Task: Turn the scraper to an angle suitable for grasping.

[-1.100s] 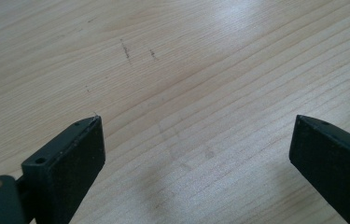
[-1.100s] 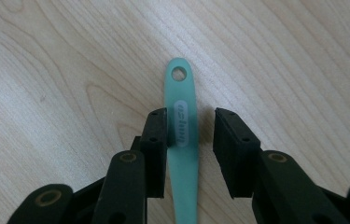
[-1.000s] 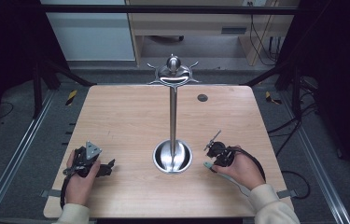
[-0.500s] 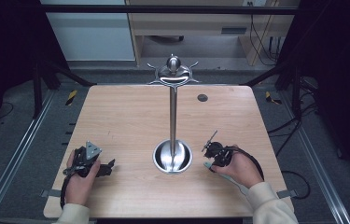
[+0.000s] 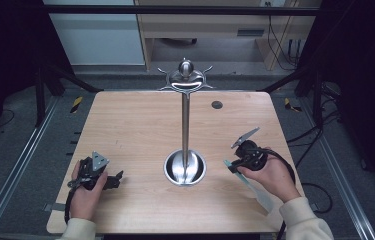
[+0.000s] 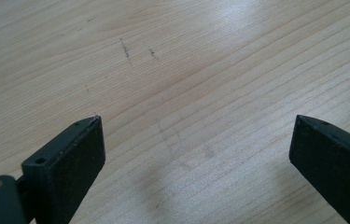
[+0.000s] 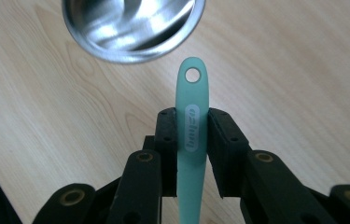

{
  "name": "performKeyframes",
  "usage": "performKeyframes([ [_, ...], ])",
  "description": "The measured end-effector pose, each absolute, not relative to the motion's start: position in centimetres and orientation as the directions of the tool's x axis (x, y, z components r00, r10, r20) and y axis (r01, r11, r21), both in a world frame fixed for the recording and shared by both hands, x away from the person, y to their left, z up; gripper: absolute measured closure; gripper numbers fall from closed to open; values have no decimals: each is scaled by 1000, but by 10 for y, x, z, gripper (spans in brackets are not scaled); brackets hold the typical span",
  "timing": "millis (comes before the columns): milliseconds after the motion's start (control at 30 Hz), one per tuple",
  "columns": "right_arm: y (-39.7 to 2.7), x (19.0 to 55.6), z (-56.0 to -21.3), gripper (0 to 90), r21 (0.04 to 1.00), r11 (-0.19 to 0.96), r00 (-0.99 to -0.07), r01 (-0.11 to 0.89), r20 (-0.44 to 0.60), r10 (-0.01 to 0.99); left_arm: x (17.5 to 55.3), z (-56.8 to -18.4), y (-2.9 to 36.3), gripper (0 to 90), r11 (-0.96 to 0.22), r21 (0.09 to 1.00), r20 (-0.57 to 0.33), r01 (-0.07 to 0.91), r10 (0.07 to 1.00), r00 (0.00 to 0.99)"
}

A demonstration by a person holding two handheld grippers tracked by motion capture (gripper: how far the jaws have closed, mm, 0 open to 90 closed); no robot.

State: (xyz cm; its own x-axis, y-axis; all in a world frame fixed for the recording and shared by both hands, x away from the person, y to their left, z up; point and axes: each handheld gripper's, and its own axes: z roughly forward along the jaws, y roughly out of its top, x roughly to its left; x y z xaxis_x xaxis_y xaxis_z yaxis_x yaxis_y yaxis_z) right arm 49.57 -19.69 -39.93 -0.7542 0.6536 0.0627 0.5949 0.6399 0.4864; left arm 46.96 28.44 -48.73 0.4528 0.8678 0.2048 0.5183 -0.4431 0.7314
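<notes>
Pale wood makes up the bench, with dark floor all around it. A shiny metal stand rises from a round base near the middle, a bit toward the front edge. The left gripper rests near the front left corner, its jaws spread wide over bare wood. The right gripper, near the right edge, has its jaws pinching a green handle with a hole at its tip, maybe a spoon or spatula, pointing at the base.
</notes>
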Motion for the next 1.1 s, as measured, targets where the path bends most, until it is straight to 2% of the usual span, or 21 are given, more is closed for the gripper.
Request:
performKeyframes([
  [333,-223,484,-342,745,685,513,-734,518,48,677,469,-488,284,33,-442,730,202,522,869,452],
  [633,-233,480,-320,745,797,417,-731,436,43,680,470,-488,287,33,-433,732,196,526,873,447],
  [1100,-221,478,-308,744,853,372,-734,366,19,678,470,-489,286,33,-430,733,189,527,873,450],
])
